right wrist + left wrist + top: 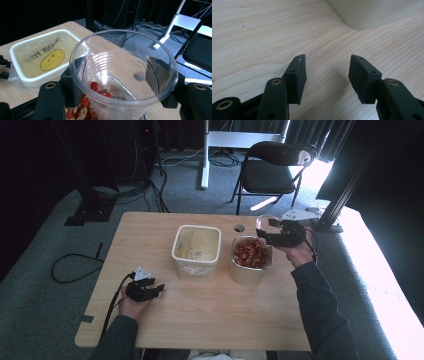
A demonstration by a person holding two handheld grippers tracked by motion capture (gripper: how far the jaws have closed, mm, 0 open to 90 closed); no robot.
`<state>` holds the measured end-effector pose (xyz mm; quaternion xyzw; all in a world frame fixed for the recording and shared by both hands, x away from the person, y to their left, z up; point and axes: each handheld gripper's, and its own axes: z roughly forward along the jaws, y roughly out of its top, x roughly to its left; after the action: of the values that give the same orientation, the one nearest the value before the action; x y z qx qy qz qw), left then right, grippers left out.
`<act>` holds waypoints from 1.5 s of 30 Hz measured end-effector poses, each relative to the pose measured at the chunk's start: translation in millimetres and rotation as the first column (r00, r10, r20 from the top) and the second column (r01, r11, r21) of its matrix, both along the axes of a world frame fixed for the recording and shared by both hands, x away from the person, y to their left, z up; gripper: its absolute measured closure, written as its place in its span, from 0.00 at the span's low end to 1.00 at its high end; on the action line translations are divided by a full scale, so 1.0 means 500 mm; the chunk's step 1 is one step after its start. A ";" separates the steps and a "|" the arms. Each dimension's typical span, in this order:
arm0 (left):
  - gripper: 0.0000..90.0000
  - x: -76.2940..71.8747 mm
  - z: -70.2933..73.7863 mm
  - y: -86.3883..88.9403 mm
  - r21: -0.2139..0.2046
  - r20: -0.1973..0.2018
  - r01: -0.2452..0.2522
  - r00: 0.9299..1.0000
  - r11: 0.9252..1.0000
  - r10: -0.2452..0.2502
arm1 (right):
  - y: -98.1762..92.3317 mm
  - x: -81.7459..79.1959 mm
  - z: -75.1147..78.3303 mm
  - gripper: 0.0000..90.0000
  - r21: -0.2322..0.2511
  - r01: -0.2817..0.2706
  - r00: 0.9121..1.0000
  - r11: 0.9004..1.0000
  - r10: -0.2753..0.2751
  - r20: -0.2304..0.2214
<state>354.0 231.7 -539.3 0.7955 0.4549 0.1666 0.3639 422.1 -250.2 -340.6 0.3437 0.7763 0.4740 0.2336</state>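
Cup, clamped in my right tongs, hangs over the right tub of red pieces, seemingly for scooping; my left tongs rest open on the counter.

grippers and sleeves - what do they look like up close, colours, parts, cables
Both grippers are black. The left gripper has wedge-shaped fingers on arms with brass-ringed pivots, a grey three-cornered plate on top and a black cable trailing back. The right gripper carries a pale plate. The person's sleeves are dark grey.
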 end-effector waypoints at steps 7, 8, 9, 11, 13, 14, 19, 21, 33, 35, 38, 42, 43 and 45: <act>0.54 0.000 0.000 0.000 0.000 0.000 0.000 1.000 1.000 0.000 | 0.013 0.000 -0.005 0.37 -0.002 -0.008 1.000 1.000 0.008 0.005; 0.54 0.000 0.000 0.000 -0.001 0.001 0.000 1.000 1.000 0.000 | 0.016 0.001 -0.006 0.37 -0.003 -0.010 1.000 1.000 0.010 0.005; 0.54 0.000 0.000 0.000 -0.001 0.000 0.000 1.000 1.000 0.000 | 0.019 0.001 -0.008 0.37 0.001 -0.013 1.000 1.000 0.013 0.003; 0.54 0.000 0.000 0.000 0.000 0.000 0.002 1.000 1.000 -0.002 | 0.028 0.001 -0.009 0.37 0.001 -0.022 1.000 1.000 0.022 0.005; 0.54 -0.001 0.000 0.000 0.000 0.001 0.002 1.000 1.000 -0.002 | 0.037 0.001 -0.010 0.37 0.004 -0.033 0.999 0.999 0.033 0.006; 0.54 -0.001 0.000 0.000 0.000 0.002 0.003 1.000 1.000 -0.003 | 0.042 0.001 -0.009 0.37 0.005 -0.038 0.999 0.999 0.038 0.007; 0.54 -0.001 0.000 0.000 -0.001 0.002 0.004 1.000 1.000 -0.004 | 0.059 0.004 -0.008 0.37 0.014 -0.053 0.999 0.998 0.053 0.010; 0.54 -0.001 0.001 0.000 0.000 0.003 0.005 1.000 1.000 -0.005 | 0.065 0.006 -0.009 0.37 0.020 -0.057 0.998 0.998 0.057 0.005; 0.54 -0.001 0.000 0.000 0.000 0.002 0.005 1.000 1.000 -0.005 | 0.097 0.009 -0.004 0.37 0.045 -0.087 0.996 0.995 0.086 0.017; 0.54 -0.001 0.000 0.000 0.000 0.002 0.005 1.000 1.000 -0.005 | 0.101 0.009 -0.001 0.37 0.046 -0.091 0.996 0.995 0.090 0.021; 0.54 -0.001 0.001 0.000 0.001 0.003 0.005 1.000 1.000 -0.005 | 0.111 0.009 0.002 0.37 0.049 -0.102 0.995 0.994 0.100 0.023; 0.54 -0.001 0.001 0.000 0.001 0.003 0.005 1.000 1.000 -0.005 | 0.123 0.011 0.004 0.37 0.058 -0.118 0.993 0.991 0.117 0.025; 0.54 -0.001 0.000 0.000 0.001 0.002 0.005 1.000 1.000 -0.005 | 0.125 0.011 0.003 0.37 0.057 -0.120 0.993 0.991 0.118 0.025; 0.54 -0.001 0.000 0.000 0.001 0.003 0.005 1.000 1.000 -0.005 | 0.133 0.012 0.003 0.37 0.055 -0.127 0.992 0.990 0.126 0.023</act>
<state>353.4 231.7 -539.1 0.7966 0.4524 0.1671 0.3645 428.2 -183.9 -339.2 0.2955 0.7807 0.5128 0.2009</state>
